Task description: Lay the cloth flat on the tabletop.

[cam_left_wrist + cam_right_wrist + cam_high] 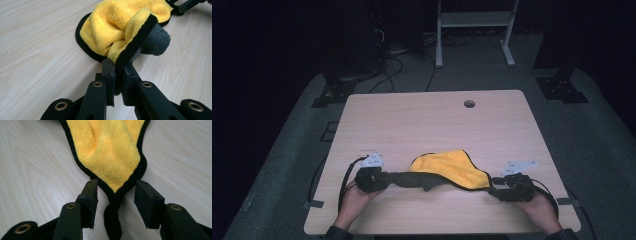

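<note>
A yellow cloth (452, 167) with a black hem and a dark grey underside lies stretched across the front of the wooden table (427, 120). My left gripper (384, 179) is shut on the cloth's left corner; in the left gripper view the black hem (135, 45) runs up from between the pads and the yellow cloth (112, 27) bunches beyond. My right gripper (493, 187) stands open at the cloth's right corner. In the right gripper view the pointed corner (115, 187) lies between the spread fingers (91, 192), touching neither pad.
A round cable hole (469, 104) sits near the table's far edge. A white frame (474, 30) and dark stands with cables are on the carpet behind the table. Both hands rest near the table's front edge.
</note>
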`<state>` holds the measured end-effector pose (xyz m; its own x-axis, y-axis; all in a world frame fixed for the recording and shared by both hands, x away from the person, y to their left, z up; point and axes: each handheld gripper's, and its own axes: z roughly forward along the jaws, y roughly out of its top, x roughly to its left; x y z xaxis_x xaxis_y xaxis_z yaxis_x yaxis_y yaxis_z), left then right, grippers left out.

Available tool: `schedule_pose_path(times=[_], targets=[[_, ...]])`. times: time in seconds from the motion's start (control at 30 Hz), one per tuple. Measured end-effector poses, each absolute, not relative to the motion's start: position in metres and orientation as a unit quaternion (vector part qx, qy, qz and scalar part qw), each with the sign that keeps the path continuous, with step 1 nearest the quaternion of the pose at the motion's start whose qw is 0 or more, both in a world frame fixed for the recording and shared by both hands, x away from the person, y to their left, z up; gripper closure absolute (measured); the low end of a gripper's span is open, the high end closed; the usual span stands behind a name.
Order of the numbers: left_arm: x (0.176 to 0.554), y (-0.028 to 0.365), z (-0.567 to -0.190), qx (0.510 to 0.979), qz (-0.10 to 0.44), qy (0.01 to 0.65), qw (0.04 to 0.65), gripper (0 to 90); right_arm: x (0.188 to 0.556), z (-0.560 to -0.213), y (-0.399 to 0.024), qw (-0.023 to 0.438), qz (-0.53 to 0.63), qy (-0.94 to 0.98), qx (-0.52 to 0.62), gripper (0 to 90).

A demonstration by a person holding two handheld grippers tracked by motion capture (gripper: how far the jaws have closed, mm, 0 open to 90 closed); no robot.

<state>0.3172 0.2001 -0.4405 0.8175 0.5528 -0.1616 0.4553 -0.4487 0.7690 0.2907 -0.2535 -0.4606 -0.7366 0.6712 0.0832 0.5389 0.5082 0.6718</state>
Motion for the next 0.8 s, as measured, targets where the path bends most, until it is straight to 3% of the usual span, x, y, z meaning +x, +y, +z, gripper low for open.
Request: schedule_pose_path(times=[0.1, 0.37, 0.8], targets=[[0.317, 0.200, -0.441, 0.851, 0.057, 0.295, 0.431, 84.5, 0.293, -0.464, -0.256, 0.086, 0.338, 0.865, 0.360, 54.0], [0.316, 0.202, -0.438, 0.852, 0.065, 0.291, 0.431, 85.2, 0.293, -0.465, -0.255, 0.069, 0.324, 0.875, 0.352, 83.3], [0.322, 0.201, -0.410, 0.830, 0.108, 0.283, 0.468, 85.7, 0.299, -0.435, -0.265, 0.098, 0.401, 0.843, 0.345, 84.9]])
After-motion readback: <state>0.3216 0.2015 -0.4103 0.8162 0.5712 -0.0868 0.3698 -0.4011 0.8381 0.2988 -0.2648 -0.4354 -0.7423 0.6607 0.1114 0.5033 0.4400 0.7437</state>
